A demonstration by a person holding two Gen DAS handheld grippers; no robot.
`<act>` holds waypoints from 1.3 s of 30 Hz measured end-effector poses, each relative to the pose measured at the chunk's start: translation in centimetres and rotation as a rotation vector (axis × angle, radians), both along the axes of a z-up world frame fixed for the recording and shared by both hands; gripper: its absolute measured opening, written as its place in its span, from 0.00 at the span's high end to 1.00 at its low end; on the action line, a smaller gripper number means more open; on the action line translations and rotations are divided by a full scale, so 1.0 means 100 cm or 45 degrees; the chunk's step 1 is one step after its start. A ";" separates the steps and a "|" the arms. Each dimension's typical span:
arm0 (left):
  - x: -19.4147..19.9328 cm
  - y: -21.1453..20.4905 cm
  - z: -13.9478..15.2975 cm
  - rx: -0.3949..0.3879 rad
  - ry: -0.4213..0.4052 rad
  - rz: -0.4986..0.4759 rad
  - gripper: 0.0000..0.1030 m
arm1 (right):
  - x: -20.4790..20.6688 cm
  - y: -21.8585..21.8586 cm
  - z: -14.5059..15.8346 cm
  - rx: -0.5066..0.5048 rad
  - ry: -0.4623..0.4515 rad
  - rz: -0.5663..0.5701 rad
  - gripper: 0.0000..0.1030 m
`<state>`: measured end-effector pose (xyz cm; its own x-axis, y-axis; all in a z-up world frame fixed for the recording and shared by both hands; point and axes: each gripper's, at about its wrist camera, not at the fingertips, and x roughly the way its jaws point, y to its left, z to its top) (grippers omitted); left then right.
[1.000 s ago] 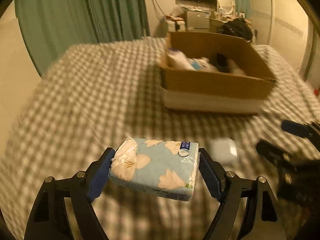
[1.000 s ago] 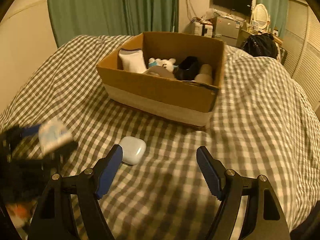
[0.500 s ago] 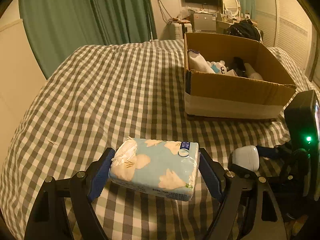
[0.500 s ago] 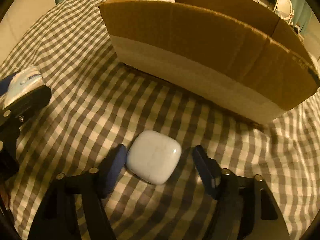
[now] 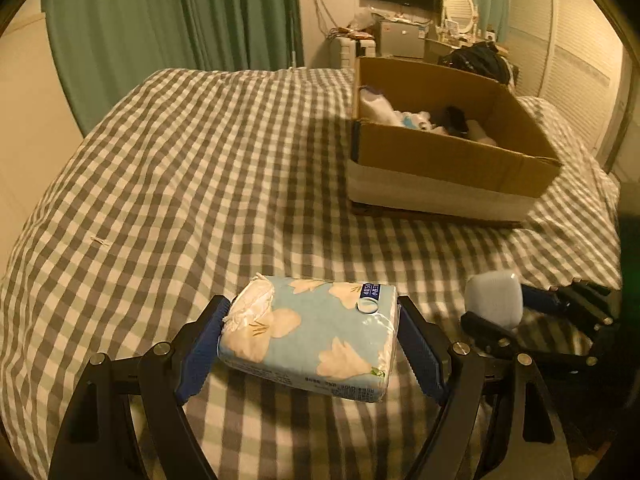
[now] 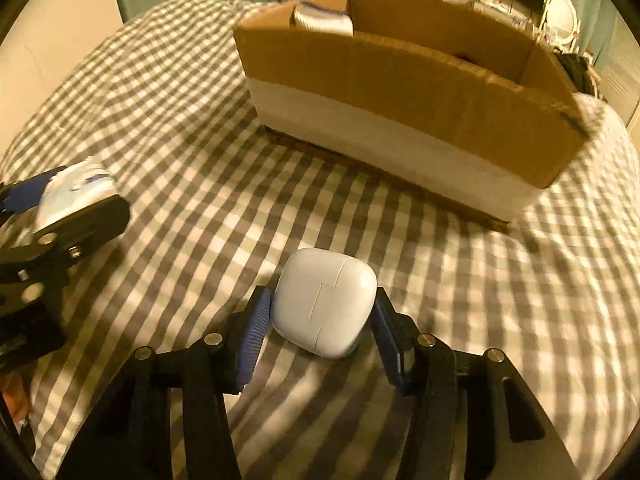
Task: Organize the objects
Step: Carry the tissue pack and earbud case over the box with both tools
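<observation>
My left gripper [image 5: 310,340] is shut on a light blue tissue pack [image 5: 312,336] with cream leaf shapes and holds it above the checked bedspread. My right gripper [image 6: 322,316] is shut on a white rounded earbud case [image 6: 325,302], just above the bedspread. The case also shows in the left wrist view [image 5: 494,300], at the right. An open cardboard box [image 5: 452,156] with several items inside sits ahead on the bed; it also shows in the right wrist view [image 6: 408,92].
The grey and white checked bedspread [image 5: 200,168] covers the whole bed. Green curtains [image 5: 180,28] hang behind it. A desk with a TV, mirror and dark bag [image 5: 476,58] stands at the far right. The left gripper with the pack shows in the right wrist view [image 6: 60,216].
My right gripper dropped to the white case, closed its fingers on it and lifted it slightly. My left gripper kept its hold on the tissue pack and shifted little.
</observation>
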<state>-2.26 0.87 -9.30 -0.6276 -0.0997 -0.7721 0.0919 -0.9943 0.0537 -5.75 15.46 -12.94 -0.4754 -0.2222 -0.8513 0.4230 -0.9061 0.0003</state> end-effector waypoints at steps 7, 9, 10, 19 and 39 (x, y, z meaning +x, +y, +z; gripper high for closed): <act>0.016 0.009 0.024 0.018 0.031 -0.053 0.18 | 0.024 0.030 0.052 -0.061 0.121 -0.073 0.51; 0.018 0.012 0.036 0.018 0.054 -0.066 0.18 | 0.029 0.035 0.069 -0.064 0.173 -0.091 0.51; 0.020 0.014 0.043 0.017 0.067 -0.073 0.18 | 0.031 0.041 0.078 -0.068 0.199 -0.098 0.51; 0.018 0.032 0.109 0.025 0.234 -0.170 0.18 | 0.043 0.046 0.163 -0.165 0.441 -0.070 0.51; -0.122 0.059 0.167 -0.016 0.413 -0.150 0.18 | -0.068 0.055 0.258 -0.244 0.718 -0.087 0.51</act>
<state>-14.45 6.76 7.37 -0.8481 -0.0204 -0.5295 -0.0088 -0.9986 0.0527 -12.53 20.99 12.84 -0.8608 -0.3001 -0.4112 0.3465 -0.9372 -0.0413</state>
